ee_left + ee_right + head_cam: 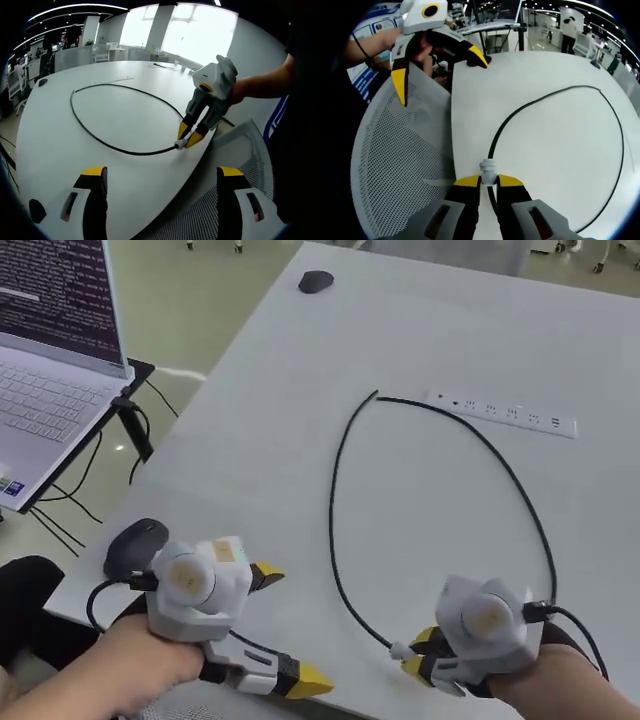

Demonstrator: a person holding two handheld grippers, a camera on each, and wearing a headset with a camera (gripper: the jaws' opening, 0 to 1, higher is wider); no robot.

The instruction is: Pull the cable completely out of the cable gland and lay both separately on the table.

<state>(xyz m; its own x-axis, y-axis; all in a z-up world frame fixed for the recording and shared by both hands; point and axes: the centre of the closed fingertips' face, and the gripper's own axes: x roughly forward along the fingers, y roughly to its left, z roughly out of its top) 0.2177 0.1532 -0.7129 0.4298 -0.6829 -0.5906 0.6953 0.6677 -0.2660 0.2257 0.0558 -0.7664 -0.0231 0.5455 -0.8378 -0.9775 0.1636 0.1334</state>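
Now the gripping step: the right claw (488,181) is pinched on the white cable gland (488,170), while the left claw (290,625) gapes empty and probably needs to seize the black cable (335,490) next.

Open across the white tabletop (430,510) inside the thin black cable's (331,510) loop. Barred beyond by a long white power strip (500,412) and oval black mouse (316,281), at the near edge by a white mesh chair back (400,150).
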